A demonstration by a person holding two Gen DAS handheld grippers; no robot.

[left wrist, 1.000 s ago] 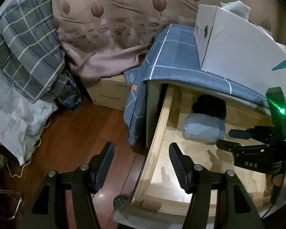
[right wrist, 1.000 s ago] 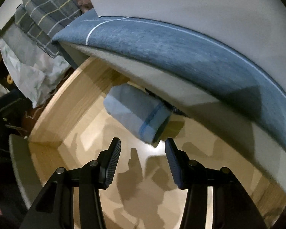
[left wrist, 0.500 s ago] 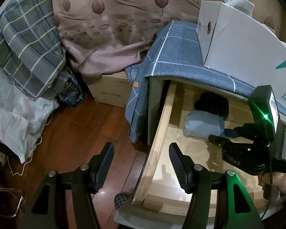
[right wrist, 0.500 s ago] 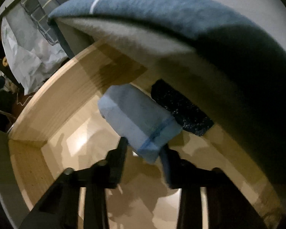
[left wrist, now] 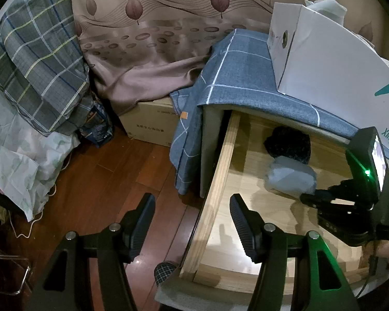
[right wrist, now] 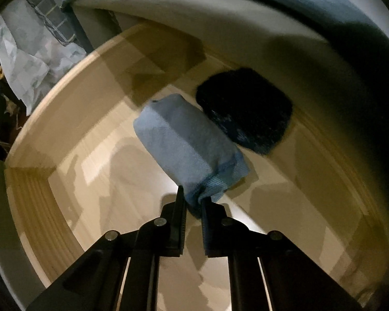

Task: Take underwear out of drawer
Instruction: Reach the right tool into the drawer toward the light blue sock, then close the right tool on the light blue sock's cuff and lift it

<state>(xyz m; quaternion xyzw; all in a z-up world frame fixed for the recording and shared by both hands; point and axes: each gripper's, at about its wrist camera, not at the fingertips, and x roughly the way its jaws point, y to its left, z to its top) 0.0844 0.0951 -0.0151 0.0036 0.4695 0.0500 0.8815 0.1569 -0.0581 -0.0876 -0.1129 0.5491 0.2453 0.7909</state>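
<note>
A: Only the right wrist view shows the right gripper (right wrist: 193, 202) clamped on the rolled blue underwear (right wrist: 186, 145).

B: It lies inside the open drawer (left wrist: 215, 189), beside a dark bundle (right wrist: 246, 111); the left gripper (left wrist: 192, 223) hangs apart over the near rim.

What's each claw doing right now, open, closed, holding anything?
Left claw: open, holding nothing, poised over the drawer's side rail.
Right claw: shut on the end of the rolled light blue underwear inside the drawer.

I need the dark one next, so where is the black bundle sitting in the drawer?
In the right wrist view the black bundle lies at the back of the open drawer, under the cabinet's overhang, touching the far side of the light blue rolled underwear.
</note>
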